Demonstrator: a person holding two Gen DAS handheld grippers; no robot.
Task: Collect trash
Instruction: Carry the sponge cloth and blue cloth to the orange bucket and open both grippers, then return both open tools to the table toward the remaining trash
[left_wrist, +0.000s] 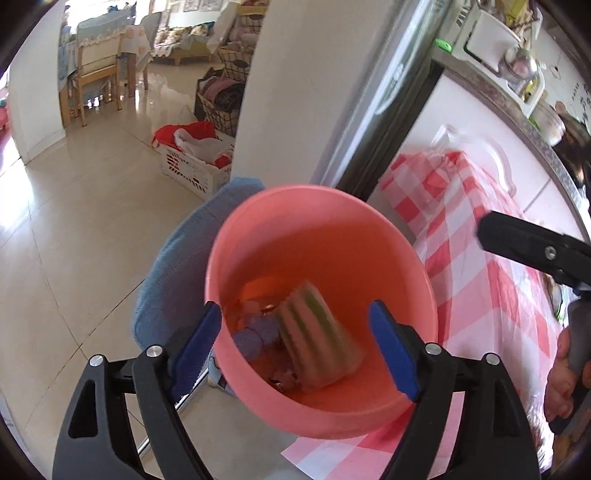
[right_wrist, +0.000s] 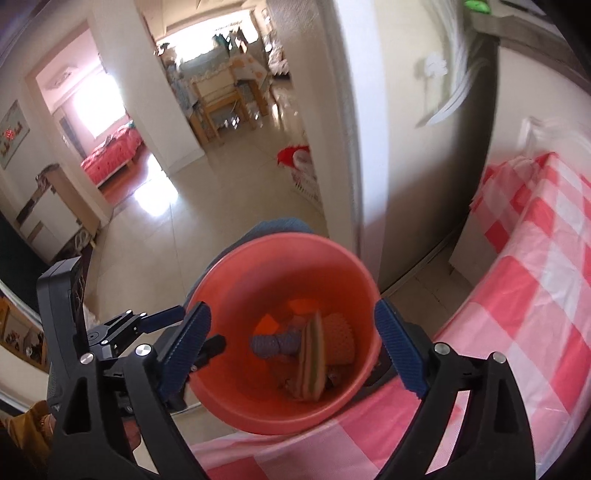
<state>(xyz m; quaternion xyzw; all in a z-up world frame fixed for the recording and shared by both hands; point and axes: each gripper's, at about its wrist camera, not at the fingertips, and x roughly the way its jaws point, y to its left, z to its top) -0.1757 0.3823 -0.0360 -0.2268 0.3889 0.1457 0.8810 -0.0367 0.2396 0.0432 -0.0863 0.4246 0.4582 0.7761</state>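
A pink bucket (left_wrist: 321, 192) (right_wrist: 280, 240) stands at the edge of a table with a red-and-white checked cloth (left_wrist: 480, 258) (right_wrist: 535, 277). Inside it lie a green-and-cream striped paper wrapper (left_wrist: 317, 339) (right_wrist: 314, 362), purple scraps (left_wrist: 255, 336) (right_wrist: 273, 345) and a dotted orange piece (right_wrist: 340, 339). My left gripper (left_wrist: 295, 306) hangs over the bucket's mouth, open, with nothing touching its blue pads. My right gripper (right_wrist: 291, 305) is open above the same bucket and holds nothing. In the left wrist view one black finger (left_wrist: 517, 243) of the right gripper shows at the right.
A blue cushioned seat (left_wrist: 177, 266) sits behind the bucket on the tiled floor. A white pillar (left_wrist: 280, 92) and a grey fridge door (left_wrist: 388, 92) rise beyond it. A white basket (left_wrist: 199, 166) with red cloth stands on the floor farther back. A hand (left_wrist: 565, 369) grips the right handle.
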